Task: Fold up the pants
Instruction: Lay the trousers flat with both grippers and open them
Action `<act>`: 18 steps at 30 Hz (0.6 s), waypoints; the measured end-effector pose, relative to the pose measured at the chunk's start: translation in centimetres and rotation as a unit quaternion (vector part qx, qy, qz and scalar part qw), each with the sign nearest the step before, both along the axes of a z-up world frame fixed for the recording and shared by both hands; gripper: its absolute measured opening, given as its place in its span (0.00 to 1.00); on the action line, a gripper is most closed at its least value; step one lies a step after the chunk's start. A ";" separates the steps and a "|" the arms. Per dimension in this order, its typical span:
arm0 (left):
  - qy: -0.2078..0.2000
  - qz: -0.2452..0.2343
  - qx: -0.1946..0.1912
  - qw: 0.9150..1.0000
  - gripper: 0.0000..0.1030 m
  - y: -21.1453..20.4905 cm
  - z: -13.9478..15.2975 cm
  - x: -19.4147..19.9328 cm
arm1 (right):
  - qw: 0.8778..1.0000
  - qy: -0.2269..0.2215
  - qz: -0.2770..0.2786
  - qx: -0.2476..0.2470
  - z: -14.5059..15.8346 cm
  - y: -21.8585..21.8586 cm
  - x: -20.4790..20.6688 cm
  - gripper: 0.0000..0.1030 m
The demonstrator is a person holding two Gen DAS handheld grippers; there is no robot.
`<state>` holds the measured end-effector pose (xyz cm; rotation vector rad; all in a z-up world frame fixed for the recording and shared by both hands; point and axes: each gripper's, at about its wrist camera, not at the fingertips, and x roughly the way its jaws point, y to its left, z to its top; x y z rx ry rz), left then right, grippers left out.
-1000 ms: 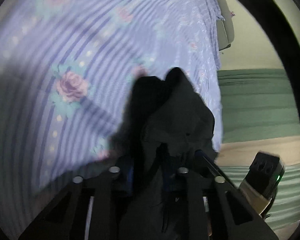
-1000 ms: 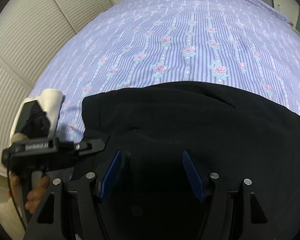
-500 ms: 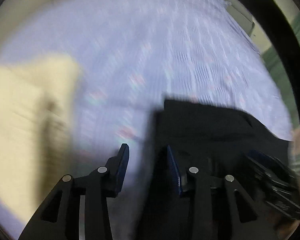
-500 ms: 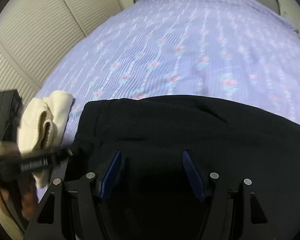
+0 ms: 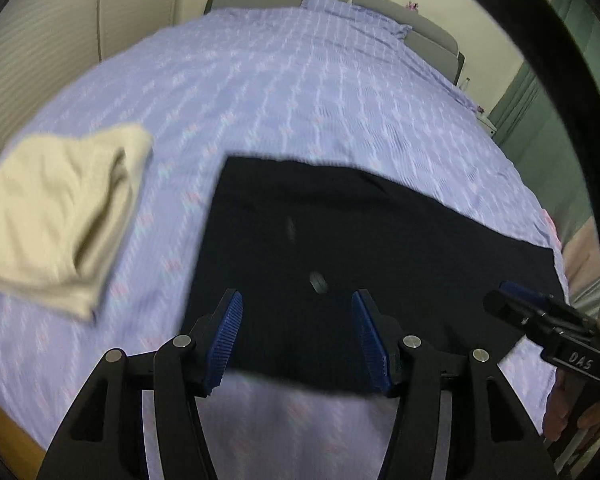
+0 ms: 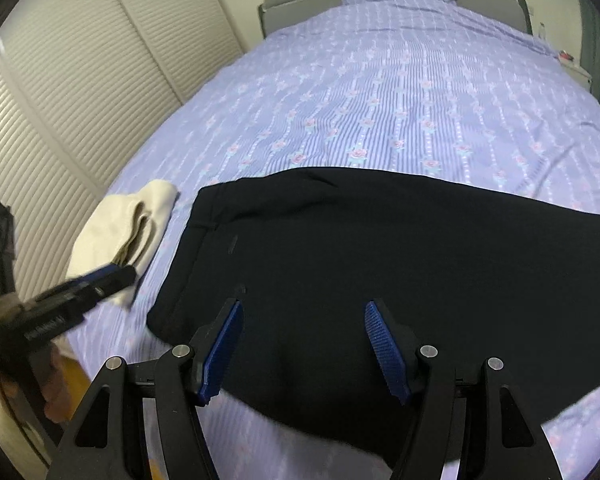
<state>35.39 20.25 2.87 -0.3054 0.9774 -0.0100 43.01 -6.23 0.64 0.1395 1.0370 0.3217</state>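
A cream cloth (image 5: 60, 216), soft and loosely folded, lies at frame left on the striped floral sheet (image 5: 300, 92). The black pants (image 5: 340, 248), matte and folded into a flat rectangle, lie at centre near the bed's front edge. The left gripper (image 5: 298, 336) and right gripper (image 6: 304, 346) hover above them, ribbed blue fingers (image 6: 224, 348) spread apart, holding nothing.

Left hand-held gripper (image 5: 298, 336): jaws spread wide with nothing between them, blue pads over the near part of the pants.
Pants (image 5: 352, 264): black, lying flat across the bed.
Bed (image 5: 300, 92): lilac striped floral cover.
Cream cloth (image 5: 60, 208): folded, left of the pants, apart from them.
Right hand-held gripper (image 5: 540, 312): at the right edge, by the pants' far end.
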 end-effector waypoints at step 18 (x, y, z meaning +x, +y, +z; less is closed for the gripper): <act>0.075 -0.032 0.076 0.994 0.54 -11.4 -5.1 -6.5 | 0.993 0.112 0.035 -0.023 -8.0 -6.5 -9.2 0.63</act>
